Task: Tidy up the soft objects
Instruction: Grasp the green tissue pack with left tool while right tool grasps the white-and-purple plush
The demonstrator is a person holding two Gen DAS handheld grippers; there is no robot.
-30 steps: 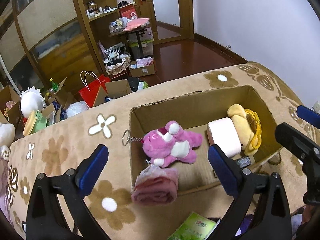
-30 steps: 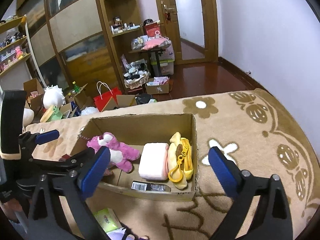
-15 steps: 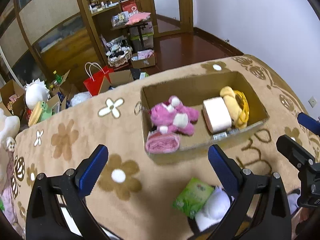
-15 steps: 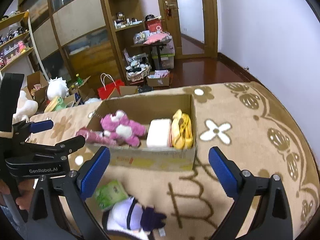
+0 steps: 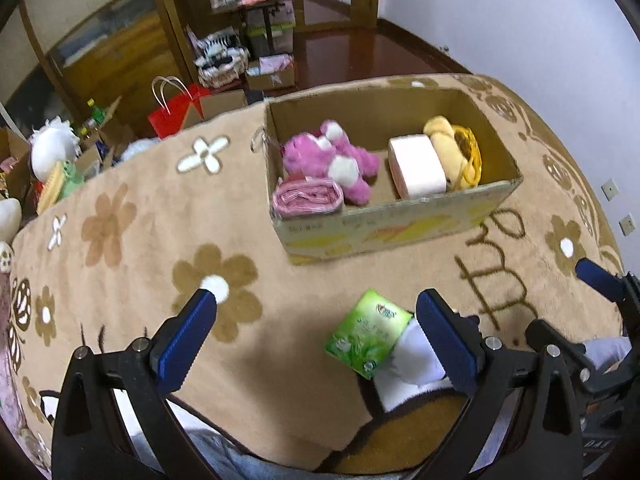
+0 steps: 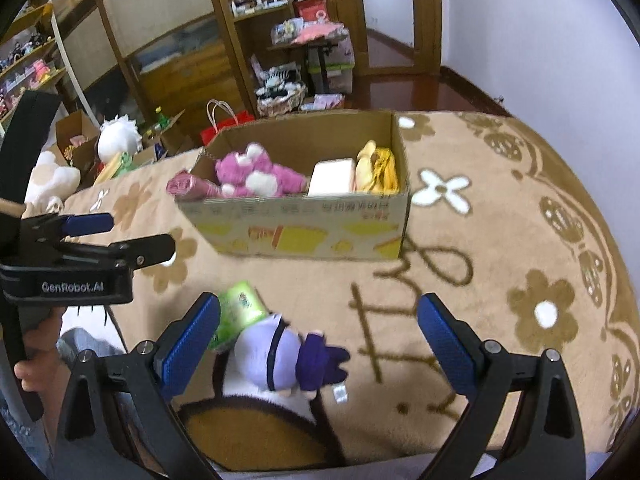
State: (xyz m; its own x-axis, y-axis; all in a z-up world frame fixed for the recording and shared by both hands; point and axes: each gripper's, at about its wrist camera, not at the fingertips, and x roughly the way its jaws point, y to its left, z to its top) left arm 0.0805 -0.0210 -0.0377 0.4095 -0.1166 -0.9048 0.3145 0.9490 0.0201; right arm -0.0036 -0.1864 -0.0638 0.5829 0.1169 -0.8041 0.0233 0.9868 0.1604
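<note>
A cardboard box stands on the flowered tan blanket. It holds a pink plush bear, a rolled pink cloth, a pale pink block and a yellow plush. In front of the box lie a green tissue pack and a white and purple plush. My left gripper is open and empty, left of the pack. My right gripper is open, hovering over the white plush.
The blanket drops off at its far edge towards a floor crowded with a red bag, open cartons, white plush toys and shelves. A white wall stands to the right.
Both grippers have pulled back from the box towards the near edge. The green pack and the white plush, out of sight at first, now lie close under them.
</note>
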